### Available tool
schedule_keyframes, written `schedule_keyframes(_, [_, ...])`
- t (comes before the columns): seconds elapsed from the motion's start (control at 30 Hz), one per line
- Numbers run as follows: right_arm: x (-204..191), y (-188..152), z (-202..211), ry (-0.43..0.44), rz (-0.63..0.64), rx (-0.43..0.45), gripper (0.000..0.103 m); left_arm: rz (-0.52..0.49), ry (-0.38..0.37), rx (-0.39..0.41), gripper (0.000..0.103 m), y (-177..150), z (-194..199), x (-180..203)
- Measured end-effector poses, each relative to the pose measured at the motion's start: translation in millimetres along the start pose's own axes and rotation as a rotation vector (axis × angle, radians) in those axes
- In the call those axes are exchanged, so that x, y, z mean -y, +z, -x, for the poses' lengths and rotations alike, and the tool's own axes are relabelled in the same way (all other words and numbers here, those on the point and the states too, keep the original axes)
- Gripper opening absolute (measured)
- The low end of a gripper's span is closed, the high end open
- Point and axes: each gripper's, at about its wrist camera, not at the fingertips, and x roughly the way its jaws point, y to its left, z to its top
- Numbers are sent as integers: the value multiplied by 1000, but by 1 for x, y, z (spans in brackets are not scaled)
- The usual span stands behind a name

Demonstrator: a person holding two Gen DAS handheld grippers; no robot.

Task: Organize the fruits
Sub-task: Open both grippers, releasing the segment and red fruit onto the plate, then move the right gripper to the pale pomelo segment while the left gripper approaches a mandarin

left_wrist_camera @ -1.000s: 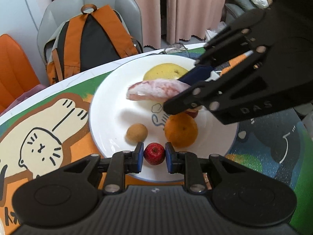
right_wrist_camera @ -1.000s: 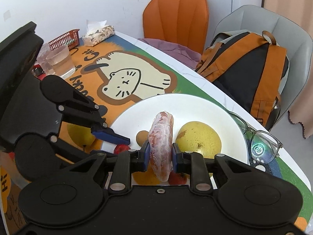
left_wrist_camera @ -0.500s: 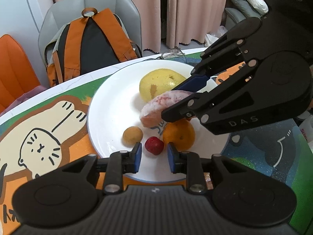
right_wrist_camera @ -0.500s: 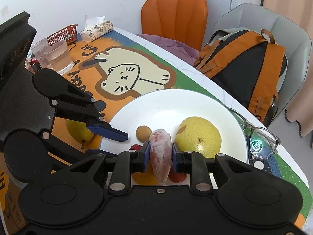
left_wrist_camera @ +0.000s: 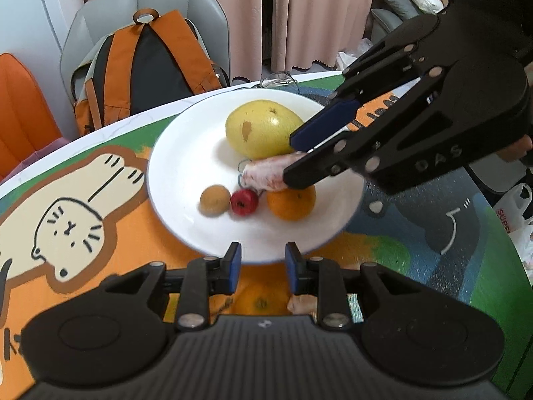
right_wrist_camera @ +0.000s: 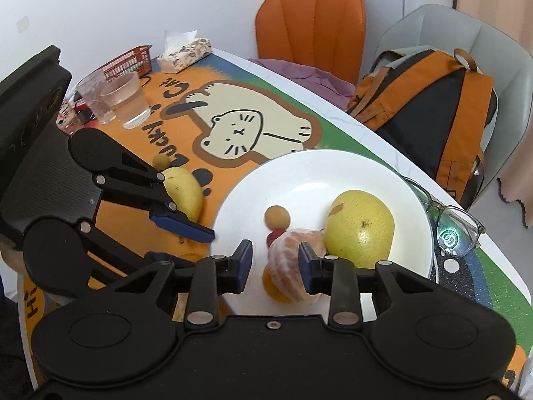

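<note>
Black right claw (right_wrist_camera: 274, 260) tilts down over the plate (right_wrist_camera: 299, 180), jaws opening, pomelo wedge (right_wrist_camera: 288, 260) loose between. Left claw (left_wrist_camera: 260, 261) angled down, slightly apart, empty.

White wall (right_wrist_camera: 133, 6), pink curtains (left_wrist_camera: 299, 16), orange chair (right_wrist_camera: 313, 23), grey chair (left_wrist_camera: 146, 30) with a backpack (left_wrist_camera: 150, 63).

Both views are evenly bright, with soft daylight and only faint shadows under the fruit on the white plate (left_wrist_camera: 186, 180). Fisheye bending curves the table edge (strongest toward the frame corners). Motion blur smears the plate rim in the left wrist view; glasses (right_wrist_camera: 449, 226) catch green glare.
</note>
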Motion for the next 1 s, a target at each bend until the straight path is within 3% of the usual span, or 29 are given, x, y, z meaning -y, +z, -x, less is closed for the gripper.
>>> schedule_keyframes(0.5, [-50,-34,16,95,88,-52,33,34,34,-4,27,-34,24,-8])
schedule_keyframes(1.0, [-68,-53,-22,42,162,-113,32,-38,10,-19,30,-42,9,11])
